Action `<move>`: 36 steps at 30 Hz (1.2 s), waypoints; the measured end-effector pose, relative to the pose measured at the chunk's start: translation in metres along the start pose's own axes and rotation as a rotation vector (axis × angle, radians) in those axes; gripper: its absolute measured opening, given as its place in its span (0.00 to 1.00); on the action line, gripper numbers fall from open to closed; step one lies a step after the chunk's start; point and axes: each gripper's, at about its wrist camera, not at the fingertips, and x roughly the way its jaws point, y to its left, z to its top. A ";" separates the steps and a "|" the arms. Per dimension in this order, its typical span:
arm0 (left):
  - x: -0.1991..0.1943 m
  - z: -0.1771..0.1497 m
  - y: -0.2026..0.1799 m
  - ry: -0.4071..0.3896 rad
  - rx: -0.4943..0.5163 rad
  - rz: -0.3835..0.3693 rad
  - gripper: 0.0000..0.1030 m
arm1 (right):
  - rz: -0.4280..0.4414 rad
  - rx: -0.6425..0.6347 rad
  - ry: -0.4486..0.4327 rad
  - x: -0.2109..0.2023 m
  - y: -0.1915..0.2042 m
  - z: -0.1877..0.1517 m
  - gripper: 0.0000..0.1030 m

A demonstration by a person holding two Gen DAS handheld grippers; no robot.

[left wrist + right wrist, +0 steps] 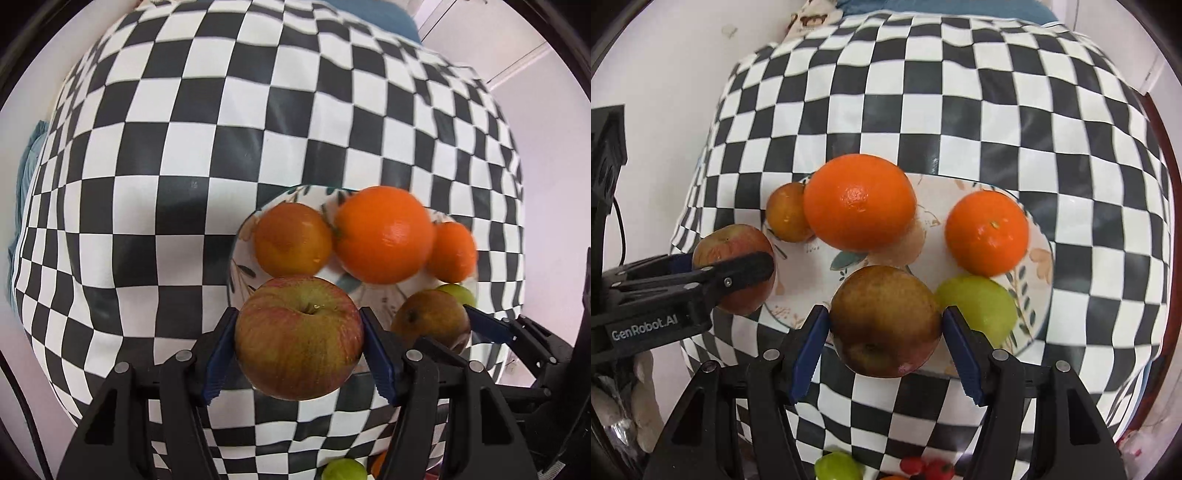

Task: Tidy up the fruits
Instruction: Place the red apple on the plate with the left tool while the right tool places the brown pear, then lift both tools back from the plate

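Observation:
My left gripper is shut on a red-green apple, held at the near left rim of the floral plate. My right gripper is shut on a brown-red apple at the plate's near edge. On the plate lie a large orange, a smaller orange, a dull orange fruit and a green fruit. The left gripper with its apple shows in the right wrist view. The right gripper's blue pad shows in the left wrist view.
The plate sits on a table under a black-and-white checkered cloth. A green fruit and small red fruits lie near the table's front edge. White walls surround the table, with blue fabric at the left.

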 end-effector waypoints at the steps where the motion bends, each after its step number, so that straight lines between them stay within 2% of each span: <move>1: 0.003 0.001 0.002 0.009 -0.004 0.002 0.60 | 0.003 -0.003 0.011 0.004 0.002 0.004 0.64; 6: 0.017 0.000 0.009 0.066 -0.028 0.013 0.60 | -0.024 -0.035 0.050 0.015 0.012 0.016 0.65; 9: 0.017 -0.002 0.014 0.069 -0.052 -0.002 0.60 | -0.023 -0.015 0.058 0.019 0.015 0.026 0.66; 10: 0.017 -0.002 0.015 0.073 -0.060 -0.009 0.61 | -0.027 -0.010 0.062 0.018 0.015 0.028 0.73; 11: 0.016 -0.003 0.017 0.074 -0.064 -0.029 0.71 | -0.034 0.000 0.064 0.017 0.014 0.030 0.78; 12: 0.014 0.000 0.016 0.066 -0.067 -0.031 0.77 | -0.030 0.017 0.064 0.016 0.012 0.031 0.85; 13: 0.010 -0.001 0.017 0.051 -0.067 -0.029 0.84 | -0.024 0.027 0.066 0.014 0.009 0.036 0.86; 15: -0.001 0.001 0.020 0.025 -0.064 -0.034 0.88 | -0.027 0.046 0.066 0.010 0.003 0.036 0.87; 20: -0.024 -0.009 0.023 -0.043 -0.060 -0.003 0.88 | -0.057 0.108 0.020 -0.008 -0.010 0.023 0.90; 28: -0.058 -0.061 0.017 -0.159 -0.017 0.085 0.88 | -0.143 0.133 -0.095 -0.048 -0.010 -0.012 0.91; 36: -0.081 -0.094 -0.002 -0.279 0.003 0.141 0.88 | -0.153 0.145 -0.166 -0.077 -0.007 -0.056 0.91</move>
